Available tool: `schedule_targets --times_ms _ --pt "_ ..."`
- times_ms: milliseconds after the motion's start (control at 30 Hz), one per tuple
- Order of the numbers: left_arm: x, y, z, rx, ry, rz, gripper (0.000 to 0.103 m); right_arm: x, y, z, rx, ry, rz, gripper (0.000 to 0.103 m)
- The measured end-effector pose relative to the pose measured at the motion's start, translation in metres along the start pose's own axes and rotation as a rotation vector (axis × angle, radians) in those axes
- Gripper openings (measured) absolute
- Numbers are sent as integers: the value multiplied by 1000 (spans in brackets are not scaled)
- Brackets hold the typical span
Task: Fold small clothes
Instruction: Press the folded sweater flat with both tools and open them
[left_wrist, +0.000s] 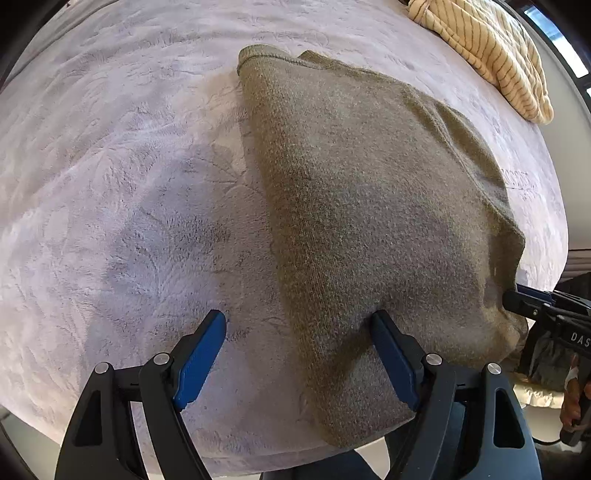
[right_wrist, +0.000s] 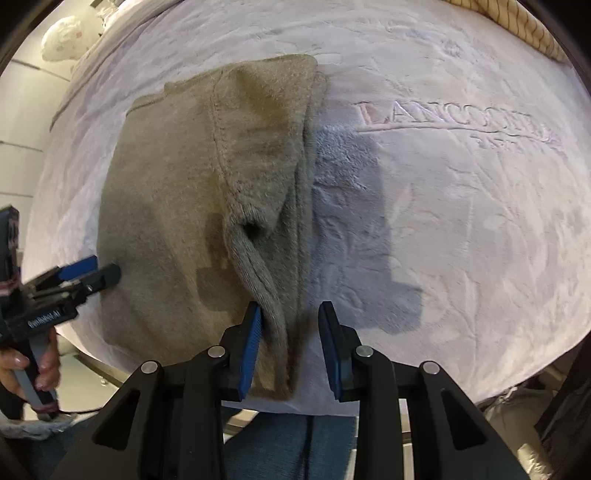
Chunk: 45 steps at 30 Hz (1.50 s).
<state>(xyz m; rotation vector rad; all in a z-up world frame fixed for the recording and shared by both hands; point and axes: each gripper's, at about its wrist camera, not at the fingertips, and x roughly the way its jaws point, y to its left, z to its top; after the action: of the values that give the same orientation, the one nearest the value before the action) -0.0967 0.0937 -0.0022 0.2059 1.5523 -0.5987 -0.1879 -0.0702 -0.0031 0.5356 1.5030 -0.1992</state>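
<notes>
An olive-brown knit garment (left_wrist: 369, 206) lies folded on a lilac fleece blanket (left_wrist: 129, 184). My left gripper (left_wrist: 299, 317) is open wide and straddles the garment's left edge: one finger rests on the blanket, the other on the knit. In the right wrist view the garment (right_wrist: 166, 177) shows a folded-over flap and a rolled right edge. My right gripper (right_wrist: 291, 314) is open around that rolled edge; the fabric lies against the left pad (right_wrist: 253, 332), and the right pad stands clear. The left gripper (right_wrist: 99, 271) touches the garment's left side, and the right gripper (left_wrist: 517, 295) shows at its right side.
A cream cloth with thin brown stripes (left_wrist: 491, 51) lies bunched at the far right of the blanket (right_wrist: 443, 221), which bears embossed lettering (right_wrist: 454, 122). The blanket's near edge drops off just behind both grippers. A hand (right_wrist: 40, 365) holds the left gripper's handle. A white bag (right_wrist: 62, 37) sits beyond.
</notes>
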Motion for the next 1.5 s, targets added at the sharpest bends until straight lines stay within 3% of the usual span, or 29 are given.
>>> schedule_targets --times_ms 300,567,667,733,867,933,967,1000,1033,1200,1400,1500 --pt "-1 0 -9 -5 11 -13 81 16 -10 -8 28 2 -65 36" --pt "-7 -8 -17 30 16 32 81 15 -6 -10 10 11 -96 36" --pt "0 -11 -31 47 21 58 81 -2 -12 -5 51 5 -40 40" --pt "3 -9 -37 9 19 51 81 -19 -18 1 88 -47 44 41" --pt "6 -9 -44 -46 11 56 83 -42 -34 19 169 -147 194 52" --pt "6 -12 -48 -50 3 76 86 -35 -38 33 211 -128 251 51" --pt "5 -15 -50 -58 1 79 86 -26 -39 41 230 -104 281 38" --pt "4 -16 -51 -67 0 82 86 -19 -39 45 235 -79 298 18" --pt "3 -16 -53 -71 0 83 86 -10 -35 45 230 -50 304 9" --pt "3 -11 -66 -91 -9 73 86 6 -21 42 91 -38 116 9" --pt "2 -11 -72 -101 -2 84 88 2 -26 34 80 -54 73 9" --pt "-2 -10 -74 -99 2 93 88 -5 -29 24 66 -36 -23 9"
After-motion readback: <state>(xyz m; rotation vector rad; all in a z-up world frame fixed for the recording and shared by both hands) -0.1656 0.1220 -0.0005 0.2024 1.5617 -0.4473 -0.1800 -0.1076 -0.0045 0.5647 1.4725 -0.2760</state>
